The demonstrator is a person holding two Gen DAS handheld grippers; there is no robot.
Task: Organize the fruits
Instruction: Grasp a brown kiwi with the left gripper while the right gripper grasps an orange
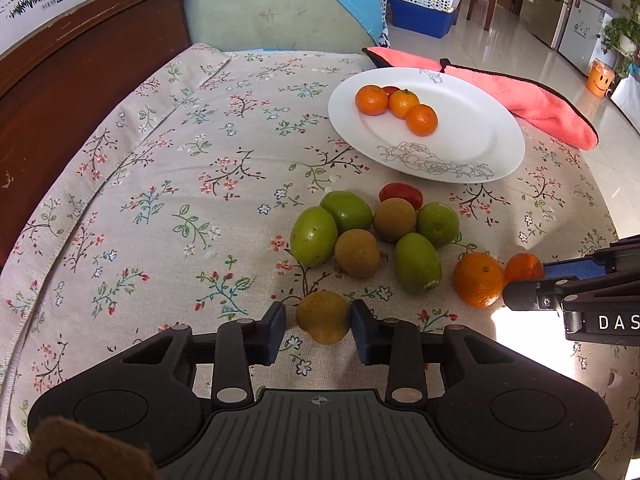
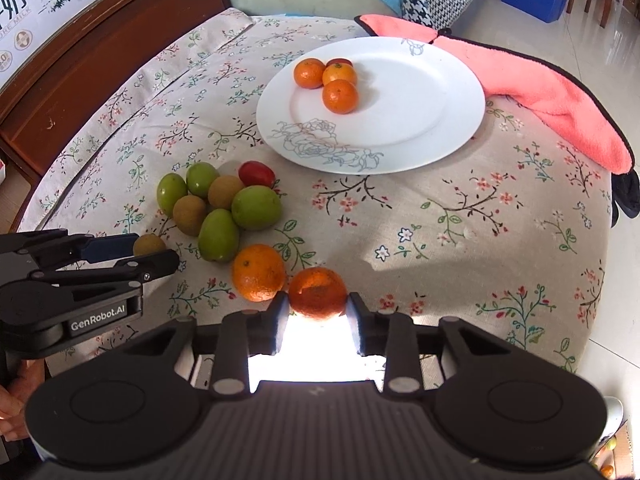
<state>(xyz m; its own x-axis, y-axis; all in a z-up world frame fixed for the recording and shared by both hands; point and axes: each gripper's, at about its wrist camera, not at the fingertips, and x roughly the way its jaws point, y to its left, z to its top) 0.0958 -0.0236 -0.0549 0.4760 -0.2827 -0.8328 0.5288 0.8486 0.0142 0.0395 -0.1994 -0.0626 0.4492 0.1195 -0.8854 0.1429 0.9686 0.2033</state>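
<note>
My left gripper is shut on a brown kiwi low over the floral tablecloth; the same grip shows from the side in the right wrist view at the left gripper. My right gripper is shut on a tangerine, with another tangerine lying just left of it. A pile of green fruits, brown kiwis and a red tomato lies between the grippers and the white plate. The plate holds three tangerines and a small red fruit.
A pink towel lies behind the plate at the table's far right edge. A dark wooden headboard runs along the left. The table drops off to a tiled floor on the right, with a blue bin beyond.
</note>
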